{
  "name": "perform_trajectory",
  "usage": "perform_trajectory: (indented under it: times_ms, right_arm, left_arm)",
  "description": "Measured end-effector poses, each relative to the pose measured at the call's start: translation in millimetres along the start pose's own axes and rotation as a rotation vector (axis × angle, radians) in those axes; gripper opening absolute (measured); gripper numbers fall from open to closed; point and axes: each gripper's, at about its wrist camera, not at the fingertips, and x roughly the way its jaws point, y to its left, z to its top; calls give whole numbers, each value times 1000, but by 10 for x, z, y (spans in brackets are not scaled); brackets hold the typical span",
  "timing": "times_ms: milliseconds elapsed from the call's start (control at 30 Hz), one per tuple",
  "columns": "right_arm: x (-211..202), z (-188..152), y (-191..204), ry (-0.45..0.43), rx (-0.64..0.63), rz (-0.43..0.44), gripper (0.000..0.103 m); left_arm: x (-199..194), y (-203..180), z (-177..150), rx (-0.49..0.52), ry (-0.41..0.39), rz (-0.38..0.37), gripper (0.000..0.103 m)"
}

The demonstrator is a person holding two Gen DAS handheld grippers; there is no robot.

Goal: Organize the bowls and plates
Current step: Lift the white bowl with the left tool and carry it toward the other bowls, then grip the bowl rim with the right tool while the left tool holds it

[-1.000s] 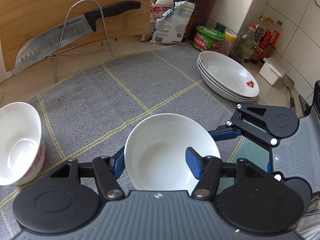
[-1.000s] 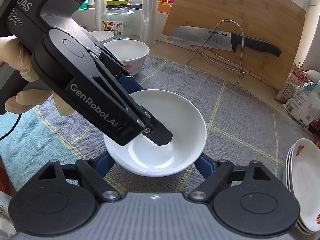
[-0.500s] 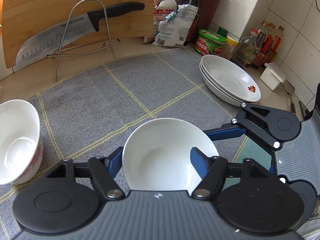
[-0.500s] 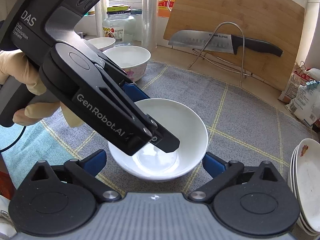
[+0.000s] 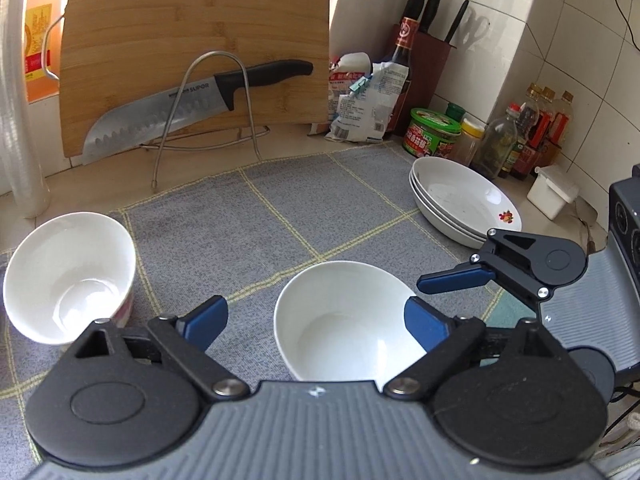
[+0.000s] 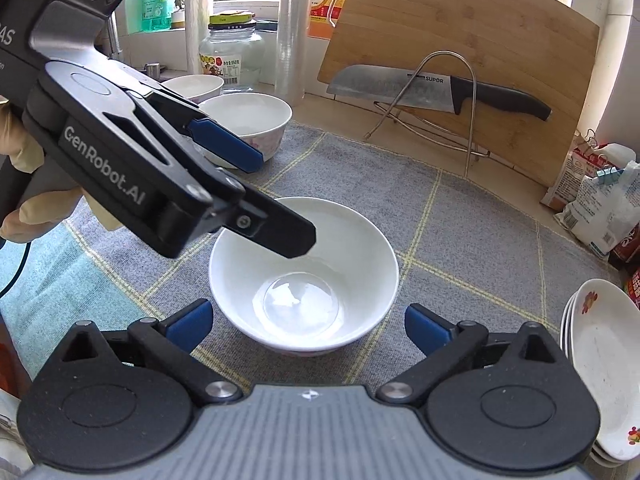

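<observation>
On bench mat: white bowl [image 6: 304, 280]
Left claw [image 5: 316, 318]: released, bowl's rim at 3 o'clock
Right claw [image 6: 306, 322]: released, straddling bowl
Plate stack [image 5: 466, 202]: 2 o'clock

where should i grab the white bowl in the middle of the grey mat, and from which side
Take the white bowl by its rim, one finger inside and one outside the wall. It stands upright and empty on the grey mat, and its flared body probably spans too wide to straddle securely. Come from above on the near side, where the open right gripper sits; the left gripper, also open, crowds the far-left rim.
</observation>
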Motion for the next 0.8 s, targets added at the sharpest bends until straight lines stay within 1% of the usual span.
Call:
perform_trajectory:
  times_ms: [33, 100, 167, 267, 333, 567, 800]
  right_arm:
    - [-26, 3, -5, -7, 6, -1, 103]
    - [-66, 13, -18, -8, 16, 6, 103]
    - [-105, 22, -8, -12, 7, -9, 103]
    - [-134, 42, 11, -3, -7, -23, 103]
    - [-139, 59, 14, 12, -3, -12, 103]
    - [-141, 192, 59, 29, -3, -8, 103]
    - [-194, 427, 122, -17, -31, 7, 103]
  left_arm:
    - [-48, -4, -19, -3, -14, 10, 98]
    - [-157, -15, -70, -10, -46, 29, 98]
    - [-261, -27, -124, -20, -75, 51, 98]
    - [-368, -36, -209, -44, -100, 89, 98]
    - [-436, -34, -273, -58, -116, 122, 98]
    - [-635, 70, -426, -115, -164, 183, 98]
    - [-784, 187, -491, -103, -223, 276, 101]
